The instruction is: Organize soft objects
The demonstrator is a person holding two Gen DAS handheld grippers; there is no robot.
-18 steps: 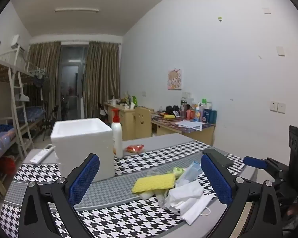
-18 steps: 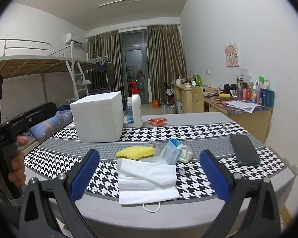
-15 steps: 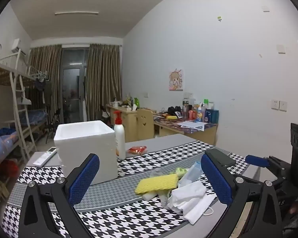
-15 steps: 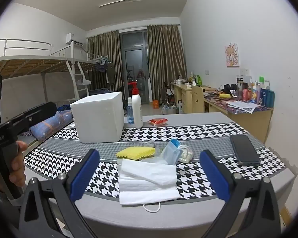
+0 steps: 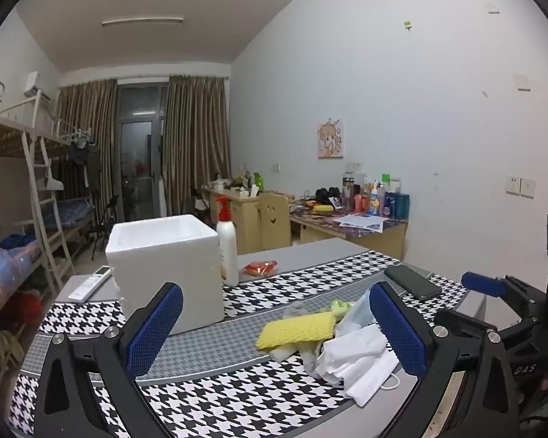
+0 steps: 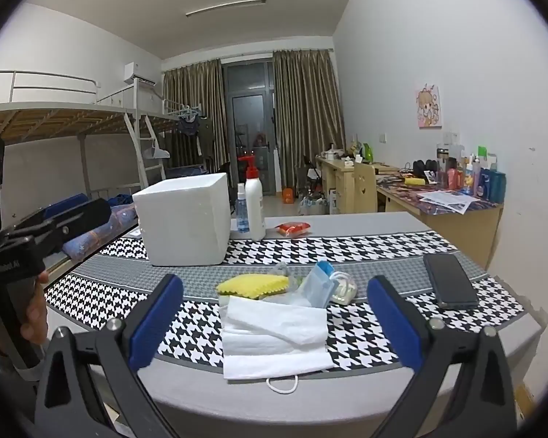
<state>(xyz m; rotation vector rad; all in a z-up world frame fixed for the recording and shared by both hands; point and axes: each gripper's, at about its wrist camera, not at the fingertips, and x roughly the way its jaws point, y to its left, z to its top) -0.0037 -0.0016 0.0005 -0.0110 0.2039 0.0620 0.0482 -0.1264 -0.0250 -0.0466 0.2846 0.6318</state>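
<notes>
A pile of soft things lies near the table's front edge: a yellow sponge [image 6: 252,285] [image 5: 296,328], white face masks [image 6: 274,335] [image 5: 358,361], a blue mask pack [image 6: 319,284] and crumpled clear plastic [image 6: 285,273]. A white foam box [image 6: 182,219] [image 5: 164,255] stands open-topped behind them to the left. My right gripper [image 6: 274,328] is open and empty, just short of the masks. My left gripper [image 5: 274,332] is open and empty, left of the pile, with the sponge between its fingers in view.
A black phone [image 6: 449,284] lies at the table's right. A white pump bottle [image 6: 255,200], a small blue spray bottle [image 6: 242,211] and a red packet [image 6: 293,229] stand behind the box. A remote [image 5: 89,284] lies at the far left. The houndstooth cloth [image 6: 347,248] covers the table.
The left gripper has tilted down and shifted slightly, so the table and pile sit lower and more to the right in its view. The right gripper has barely moved.
</notes>
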